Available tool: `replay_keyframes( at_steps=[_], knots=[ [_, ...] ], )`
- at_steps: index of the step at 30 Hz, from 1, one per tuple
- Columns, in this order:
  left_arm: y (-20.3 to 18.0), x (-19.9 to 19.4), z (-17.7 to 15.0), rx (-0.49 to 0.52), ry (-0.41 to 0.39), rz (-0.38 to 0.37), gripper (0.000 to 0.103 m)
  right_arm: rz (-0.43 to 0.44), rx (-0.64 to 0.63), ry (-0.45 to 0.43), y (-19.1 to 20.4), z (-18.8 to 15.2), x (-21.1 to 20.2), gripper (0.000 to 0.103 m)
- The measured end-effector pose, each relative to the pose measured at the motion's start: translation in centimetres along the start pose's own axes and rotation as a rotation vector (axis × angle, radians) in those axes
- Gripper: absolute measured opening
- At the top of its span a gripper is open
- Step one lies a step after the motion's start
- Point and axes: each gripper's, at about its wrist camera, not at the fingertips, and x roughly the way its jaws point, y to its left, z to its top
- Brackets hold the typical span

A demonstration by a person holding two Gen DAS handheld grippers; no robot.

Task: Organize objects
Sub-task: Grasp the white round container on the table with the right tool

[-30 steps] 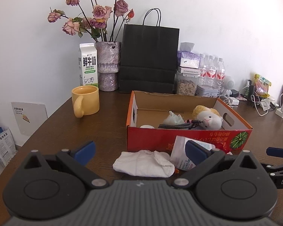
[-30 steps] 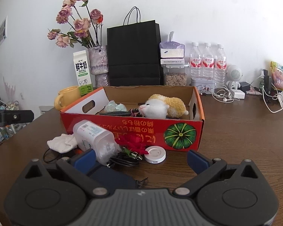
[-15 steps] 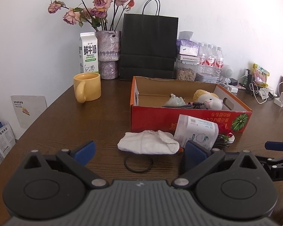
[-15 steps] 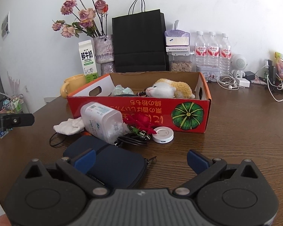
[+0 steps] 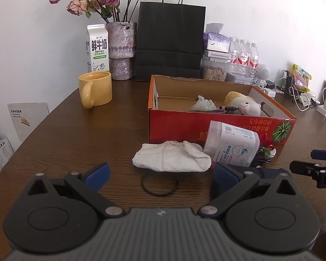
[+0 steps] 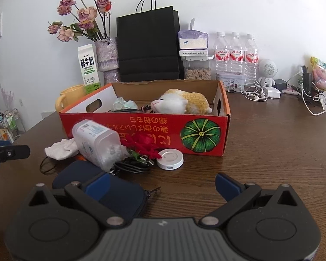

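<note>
The left hand-held gripper (image 5: 160,173) is held low and level over the near edge of the brown table (image 5: 76,134), its 2 blue-padded fingers (image 5: 97,173) spread wide with nothing between them. It faces the white cloth (image 5: 171,157), which lies crumpled on the table just ahead, with a black ring (image 5: 159,183) lying flat just in front of the cloth, between the fingers' line of sight.

The right hand-held gripper (image 6: 162,183) is likewise low and level, its fingers also wide apart and empty. Its left finger (image 6: 97,184) hangs over a dark blue pouch (image 6: 119,193) lying flat on the table. Beyond the pouch, a white plastic container (image 6: 95,143) lies on its side, leaning against the front wall of the red cardboard box (image 6: 152,134). Beside it are a red flower (image 6: 143,144), a bundle of black cable (image 6: 130,166) and a round white disc (image 6: 170,159), all near the box front.

Inside the box rest a plush toy (image 6: 180,104) and a pale crumpled item (image 6: 123,104). A yellow mug (image 5: 95,89), a milk carton (image 5: 97,47), a vase of dried roses (image 5: 120,50) and a black paper bag (image 5: 169,43) stand behind.
</note>
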Motion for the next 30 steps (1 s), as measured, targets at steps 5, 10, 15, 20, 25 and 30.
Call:
replay_keyframes(
  at_steps=[5,10,15,20,25,30],
  knots=[
    [-0.3,1.8,0.2,0.013,0.032,-0.015,0.103,-0.031,-0.029,0.037,-0.9,1.0,2.1,0.103],
    [-0.4,2.9,0.6,0.017,0.031,-0.019,0.103,-0.057,-0.063,0.075,-1.7,1.9,4.3,0.103],
    [-0.1,4.0,1.1,-0.009,0.023,-0.026,0.103,-0.063,-0.074,0.084,-2.3,2.7,6.1,0.103],
    [0.3,5.3,1.5,-0.025,0.031,-0.031,0.103,-0.042,-0.074,0.099,-2.4,2.7,7.2,0.100],
    [0.7,6.1,1.9,-0.037,0.028,-0.033,0.103,-0.004,-0.076,0.106,-2.4,2.7,7.7,0.095],
    [0.7,6.8,2.1,-0.039,0.034,-0.045,0.103,0.028,-0.083,0.115,-2.1,2.8,8.0,0.070]
  ],
)
